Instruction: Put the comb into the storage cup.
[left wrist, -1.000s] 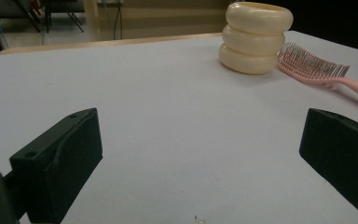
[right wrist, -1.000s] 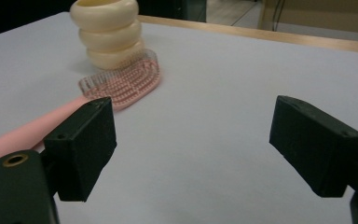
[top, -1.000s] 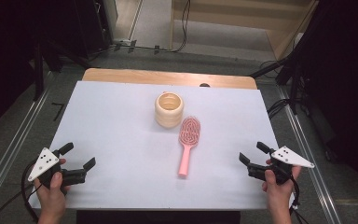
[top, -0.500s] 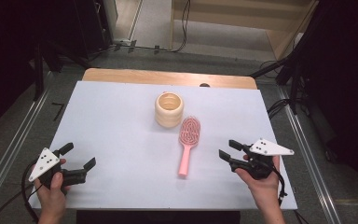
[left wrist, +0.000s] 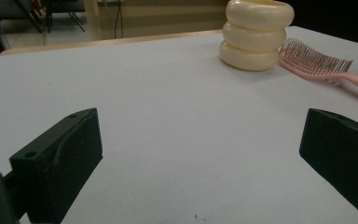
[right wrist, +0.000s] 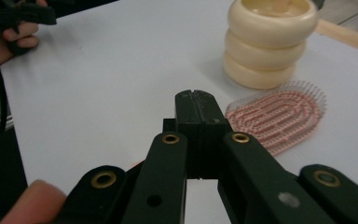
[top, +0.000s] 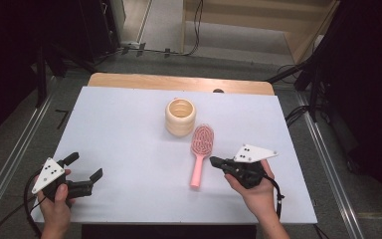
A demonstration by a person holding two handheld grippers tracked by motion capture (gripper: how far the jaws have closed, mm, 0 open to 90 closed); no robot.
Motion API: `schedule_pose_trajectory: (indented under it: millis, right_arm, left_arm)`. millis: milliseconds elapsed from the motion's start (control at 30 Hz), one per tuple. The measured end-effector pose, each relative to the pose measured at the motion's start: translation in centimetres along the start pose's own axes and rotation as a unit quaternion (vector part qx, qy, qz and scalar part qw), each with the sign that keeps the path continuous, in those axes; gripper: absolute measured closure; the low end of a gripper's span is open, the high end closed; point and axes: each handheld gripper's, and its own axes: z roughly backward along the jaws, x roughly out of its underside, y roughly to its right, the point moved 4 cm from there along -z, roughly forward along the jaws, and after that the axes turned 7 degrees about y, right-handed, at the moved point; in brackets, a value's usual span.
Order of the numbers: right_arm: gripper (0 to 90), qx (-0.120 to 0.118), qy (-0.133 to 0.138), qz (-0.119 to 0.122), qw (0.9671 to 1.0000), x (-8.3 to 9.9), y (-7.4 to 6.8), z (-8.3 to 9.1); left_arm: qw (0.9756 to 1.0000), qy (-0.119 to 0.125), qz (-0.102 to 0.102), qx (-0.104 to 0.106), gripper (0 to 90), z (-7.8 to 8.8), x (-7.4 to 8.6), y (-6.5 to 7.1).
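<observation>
A pink hairbrush (top: 201,149) lies bristles up on the white table (top: 129,124), its head beside a cream ribbed cup (top: 180,117). My right gripper (top: 214,162) hovers just right of the brush handle, pointing left at it. Its jaws have just been closing and now stand shut with nothing between them, as the right gripper view (right wrist: 198,100) shows; the brush head (right wrist: 275,116) and the cup (right wrist: 270,42) lie beyond the tips. My left gripper (top: 84,167) rests open near the front left corner. In the left gripper view (left wrist: 200,135) the cup (left wrist: 256,35) and brush (left wrist: 317,63) sit far off.
A wooden strip (top: 179,82) runs along the table's far edge. Metal rails (top: 328,159) flank both sides, with cables on the floor beyond. Bare tabletop lies between the two grippers.
My right gripper has moved left across the table toward the brush handle and its jaws went from open to shut. The left gripper, brush and cup have stayed put.
</observation>
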Motion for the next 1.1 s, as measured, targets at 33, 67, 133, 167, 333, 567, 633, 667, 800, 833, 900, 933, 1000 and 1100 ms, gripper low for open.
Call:
schedule_pose_trajectory:
  millis: [33, 67, 133, 167, 333, 567, 633, 667, 800, 833, 900, 933, 1000, 1100]
  right_arm:
    - [88.1, -0.004, -0.005, 0.003, 1.0, 0.1, -0.3, -0.4]
    - [88.1, -0.008, -0.011, 0.006, 0.9999, 0.1, -0.7, -0.8]
    - [88.1, -0.009, -0.018, 0.014, 0.9997, 0.2, -1.0, -1.2]
    - [88.1, -0.011, -0.024, 0.021, 0.9994, 0.3, -1.3, -1.7]
    - [88.1, -0.026, -0.062, 0.04, 0.9969, 1.0, -2.9, -4.3]
    - [88.1, -0.032, -0.11, 0.053, 0.9919, 2.3, -3.9, -7.1]
    - [88.1, -0.033, -0.118, 0.055, 0.991, 2.5, -4.0, -7.4]
    - [88.1, -0.03, -0.129, 0.055, 0.9897, 2.7, -4.1, -7.7]
    - [88.1, -0.017, -0.155, 0.053, 0.9864, 3.7, -3.6, -8.5]
    - [88.1, -0.012, -0.161, 0.051, 0.9856, 3.9, -3.5, -8.5]
    - [88.1, -0.013, -0.16, 0.046, 0.9859, 4.0, -3.4, -8.5]
    - [88.1, -0.017, -0.157, 0.044, 0.9865, 4.0, -3.3, -8.6]
    - [88.1, -0.016, -0.16, 0.049, 0.9858, 3.9, -3.3, -8.5]
    - [88.1, -0.012, -0.164, 0.051, 0.9851, 3.9, -3.3, -8.5]
  left_arm:
    - [1.0, -0.001, -0.002, 0.0, 0.0, 0.0, 0.0, 0.0]
    - [1.0, -0.001, -0.003, 0.001, 0.0, 0.0, 0.0, 0.0]
    - [1.0, -0.003, -0.004, 0.001, 0.0, 0.0, 0.0, 0.0]
    - [1.0, -0.004, -0.005, 0.001, 0.0, 0.0, 0.0, 0.0]
    - [1.0, -0.004, -0.005, 0.001, 0.0, 0.0, 0.0, 0.0]
    - [1.0, -0.004, -0.005, 0.002, 0.0, -0.1, 0.0, 0.1]
    - [1.0, -0.004, -0.006, 0.001, 0.0, -0.1, 0.0, 0.1]
    - [1.0, -0.005, -0.006, 0.002, 0.0, -0.1, 0.0, 0.1]
    - [1.0, -0.005, -0.007, 0.003, 0.0, -0.1, 0.0, 0.1]
    - [1.0, -0.005, -0.007, 0.003, 0.0, -0.1, 0.0, 0.1]
    - [0.9999, -0.006, -0.007, 0.003, 0.0, -0.1, 0.0, 0.1]
    - [1.0, -0.005, -0.007, 0.004, 0.0, -0.1, 0.0, 0.1]
    - [1.0, -0.006, -0.007, 0.003, 0.0, -0.2, 0.1, 0.2]
    - [0.9999, -0.006, -0.008, 0.004, 0.0, -0.1, 0.1, 0.2]
